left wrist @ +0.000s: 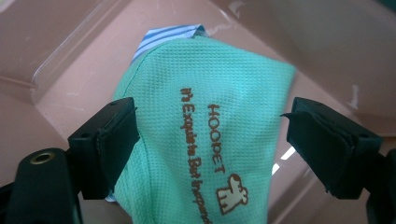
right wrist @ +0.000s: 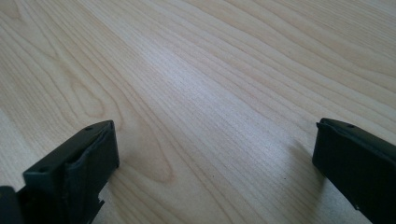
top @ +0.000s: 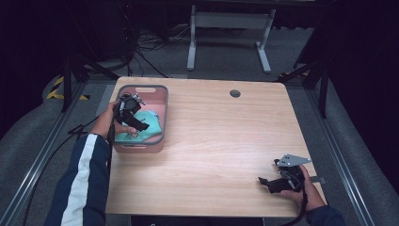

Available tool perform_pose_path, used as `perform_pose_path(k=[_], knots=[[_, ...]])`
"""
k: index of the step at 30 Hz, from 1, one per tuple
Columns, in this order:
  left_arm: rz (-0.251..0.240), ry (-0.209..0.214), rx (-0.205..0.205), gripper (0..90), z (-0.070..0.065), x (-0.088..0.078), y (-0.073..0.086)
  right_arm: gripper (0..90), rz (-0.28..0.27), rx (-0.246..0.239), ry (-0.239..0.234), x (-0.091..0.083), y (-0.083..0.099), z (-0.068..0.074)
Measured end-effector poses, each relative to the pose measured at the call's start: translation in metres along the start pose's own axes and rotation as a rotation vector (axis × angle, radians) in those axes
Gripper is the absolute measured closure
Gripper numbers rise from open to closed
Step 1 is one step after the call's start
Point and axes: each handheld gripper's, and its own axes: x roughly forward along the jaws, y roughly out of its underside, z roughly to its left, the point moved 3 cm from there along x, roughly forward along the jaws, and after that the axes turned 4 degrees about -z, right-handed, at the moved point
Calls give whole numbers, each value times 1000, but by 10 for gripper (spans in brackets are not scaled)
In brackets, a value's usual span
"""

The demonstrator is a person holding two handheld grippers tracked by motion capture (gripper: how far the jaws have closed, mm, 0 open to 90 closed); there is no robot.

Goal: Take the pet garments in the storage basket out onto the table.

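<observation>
dark curtains and grey carpet ring the light wooden surface [top: 211,141], with a white metal frame standing on the floor beyond its far edge. near the far left corner i see a pink plastic basket [top: 160,101] with a grey rim, and a mint green cloth [top: 149,132] lies folded inside it. my left hand-held gripper [top: 139,123] hangs over that basket, pointing down at the cloth. in the left gripper view its jaws stand wide apart, one on each side of the cloth [left wrist: 205,135], and whether the pads touch the fabric i cannot tell; they are not pressing it. brown lettering and a small brown animal figure run across the green weave, and a blue striped edge [left wrist: 163,37] peeks out at the cloth's far end against the basket wall [left wrist: 70,42].

my right hand-held gripper [top: 264,181] sits low over the near right part of the surface, well apart from the basket. in the right gripper view its jaws are spread wide with bare wood grain [right wrist: 210,107] between them.
</observation>
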Motion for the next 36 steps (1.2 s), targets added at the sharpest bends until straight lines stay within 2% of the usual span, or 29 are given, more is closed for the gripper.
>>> perform_pose_path(k=[3,7,9,10,11,14,18,21,25,26,29,33,36], knots=[[33,-3,-1,178,2,9,-1,5,1,1,0,0,0,0],[70,0,-23,178,5,18,1,6,1,1,0,0,0,0],[106,11,-29,178,5,22,2,6,0,0,0,0,0,0],[113,10,-29,179,6,24,3,6,0,0,0,0,0,0],[142,0,-33,178,6,28,3,6,0,0,0,0,0,0],[156,-12,-21,179,6,30,2,6,0,0,0,0,0,0],[192,-23,-26,203,6,35,2,6,0,0,0,0,0,0],[202,-10,-38,222,5,37,2,6,0,0,0,0,0,0],[207,28,-57,321,6,38,2,6,0,0,0,0,0,0],[203,52,-63,363,5,37,2,6,0,0,0,0,0,0],[204,74,-63,479,4,36,2,6,0,0,0,0,0,0],[207,84,-41,637,2,35,1,6,0,0,0,0,0,0],[226,76,-23,692,-1,34,0,6,1,1,0,0,0,0]])
